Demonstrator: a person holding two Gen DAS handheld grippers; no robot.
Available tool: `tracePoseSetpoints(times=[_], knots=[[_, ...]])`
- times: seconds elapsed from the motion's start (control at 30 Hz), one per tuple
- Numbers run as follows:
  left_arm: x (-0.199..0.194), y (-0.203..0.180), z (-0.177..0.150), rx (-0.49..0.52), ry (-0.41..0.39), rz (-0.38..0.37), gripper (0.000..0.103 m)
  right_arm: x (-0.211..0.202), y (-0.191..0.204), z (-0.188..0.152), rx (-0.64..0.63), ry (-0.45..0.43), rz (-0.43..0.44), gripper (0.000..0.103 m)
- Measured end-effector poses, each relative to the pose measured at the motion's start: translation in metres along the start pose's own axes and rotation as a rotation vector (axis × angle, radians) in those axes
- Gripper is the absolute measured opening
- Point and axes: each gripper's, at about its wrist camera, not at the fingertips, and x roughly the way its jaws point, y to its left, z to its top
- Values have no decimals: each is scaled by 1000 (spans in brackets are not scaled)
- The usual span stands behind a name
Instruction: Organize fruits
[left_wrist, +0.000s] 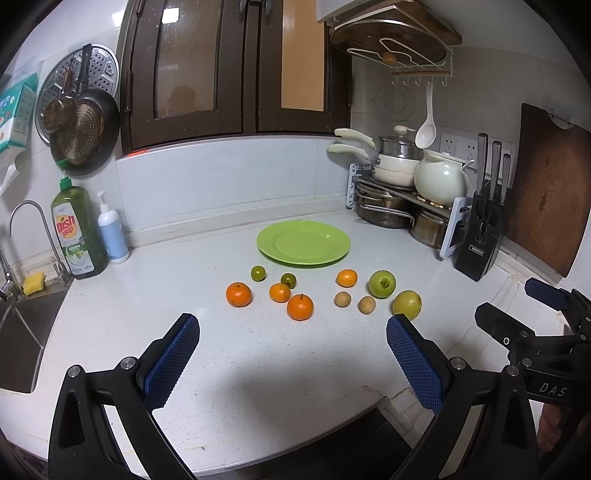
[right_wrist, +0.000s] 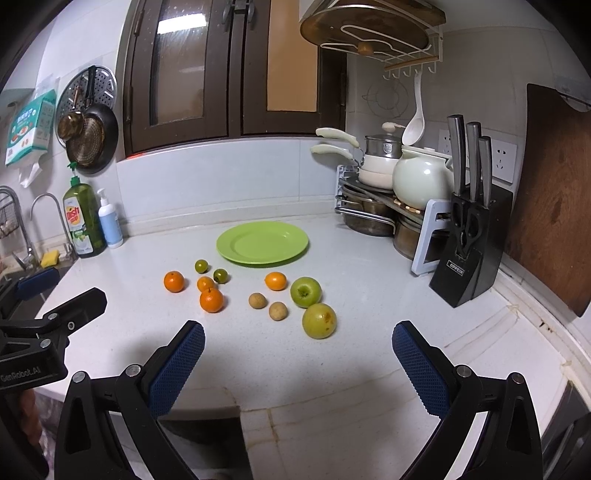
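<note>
An empty green plate (left_wrist: 303, 243) (right_wrist: 262, 243) lies on the white counter. In front of it lie several loose fruits: oranges (left_wrist: 300, 306) (right_wrist: 211, 300), two small dark green ones (left_wrist: 258, 273) (right_wrist: 201, 266), two small brown ones (left_wrist: 342, 299) (right_wrist: 257, 300), a green apple (left_wrist: 382, 283) (right_wrist: 305, 291) and a yellow-green fruit (left_wrist: 406, 304) (right_wrist: 319, 320). My left gripper (left_wrist: 291, 332) stands open above the counter's front, short of the fruits. My right gripper (right_wrist: 298, 338) is open too, just short of the yellow-green fruit. Neither holds anything.
A sink (left_wrist: 14, 332) with tap, sponge and soap bottles (left_wrist: 77, 229) sits at left. A pot rack (left_wrist: 402, 199) (right_wrist: 384, 206), knife block (left_wrist: 484, 229) (right_wrist: 469, 251) and wooden board (right_wrist: 554, 199) fill the right corner. The counter's front edge (right_wrist: 258, 410) runs under the grippers.
</note>
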Motion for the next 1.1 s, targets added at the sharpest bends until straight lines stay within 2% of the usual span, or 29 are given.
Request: tracePoseSetpoints(times=[0.47,0.8,1.03,1.1], knots=[[16,3,5,9,24,-35,103,11,2,0,9,31,-16,102],[57,12,9,60,68,-92,103,38,10,-1,49,70,-30,102],[96,21,13,142,105,-166,90,70,21,-2,74,112,-106,102],[109,23,13,170,119,-193,89,82,23,-3,99,131,-130,98]])
